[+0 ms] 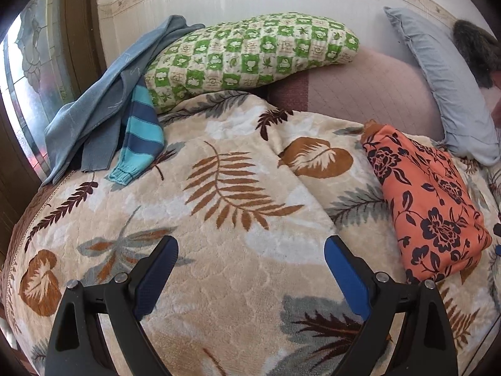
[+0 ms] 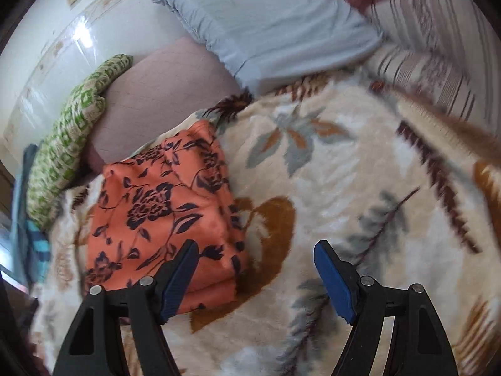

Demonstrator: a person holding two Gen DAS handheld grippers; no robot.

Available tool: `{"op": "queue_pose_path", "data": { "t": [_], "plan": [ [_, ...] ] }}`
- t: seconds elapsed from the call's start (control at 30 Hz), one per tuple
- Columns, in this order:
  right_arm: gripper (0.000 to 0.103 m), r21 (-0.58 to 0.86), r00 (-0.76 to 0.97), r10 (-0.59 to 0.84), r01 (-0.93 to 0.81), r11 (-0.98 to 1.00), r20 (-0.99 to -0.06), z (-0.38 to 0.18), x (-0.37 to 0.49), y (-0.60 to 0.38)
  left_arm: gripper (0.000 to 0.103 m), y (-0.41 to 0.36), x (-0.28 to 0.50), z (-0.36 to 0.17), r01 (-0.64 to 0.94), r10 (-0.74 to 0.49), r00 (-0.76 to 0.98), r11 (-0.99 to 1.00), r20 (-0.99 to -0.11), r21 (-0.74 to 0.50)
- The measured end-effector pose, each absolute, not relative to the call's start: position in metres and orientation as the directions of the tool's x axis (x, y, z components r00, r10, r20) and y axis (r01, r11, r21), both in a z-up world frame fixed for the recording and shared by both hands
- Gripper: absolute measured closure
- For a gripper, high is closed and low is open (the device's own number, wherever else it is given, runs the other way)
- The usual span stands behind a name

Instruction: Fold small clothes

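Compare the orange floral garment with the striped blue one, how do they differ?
The orange garment is folded into a neat rectangle; the striped garment lies loose, partly under grey-blue clothes. The orange one has dark flowers, the striped one teal and navy bands. The orange one lies apart; the striped one lies against the green pillow. Both rest on the blanket.

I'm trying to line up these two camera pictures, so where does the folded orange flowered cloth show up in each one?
Left wrist view: the orange flowered cloth lies folded at the right edge, on the leaf blanket.
Right wrist view: it lies left of centre, just ahead of the right tongs' left finger.
Shared landmark: the green checked pillow, top centre in the left view, far left in the right view.
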State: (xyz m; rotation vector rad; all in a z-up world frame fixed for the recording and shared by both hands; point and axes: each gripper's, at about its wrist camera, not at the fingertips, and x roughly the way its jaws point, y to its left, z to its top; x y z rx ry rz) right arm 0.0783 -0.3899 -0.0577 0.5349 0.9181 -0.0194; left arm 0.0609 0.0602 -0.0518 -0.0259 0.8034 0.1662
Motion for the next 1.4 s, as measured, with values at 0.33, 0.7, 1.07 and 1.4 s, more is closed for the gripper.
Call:
{"op": "queue_pose_path", "data": {
  "t": [0.33,0.7,1.07,1.4],
  "plan": [
    [0.024,0.503,0.640,0.223,0.295,0.812,-0.735,-0.062,0.075,-0.409,0.008,0.090,0.066,-0.059,-0.281,0.219,0.645,0.959,-0.732,0.039],
    [0.069,0.563,0.624,0.296,0.286,0.775,-0.724,-0.077,0.100,-0.366,0.008,0.076,0.059,-0.060,-0.234,0.209,0.660,0.970,-0.722,0.067],
    [0.086,0.473,0.773,0.247,0.077,0.878,-0.584,0.009,0.076,-0.293,0.008,0.114,0.039,-0.047,-0.288,0.242,0.695,0.956,-0.677,0.047],
    [0.083,0.473,0.555,0.604,-0.379,0.795,-0.571,0.054,0.070,-0.014,0.008,0.226,0.002,-0.034,-0.514,0.395,0.640,0.857,-0.659,0.015]
  ]
}}
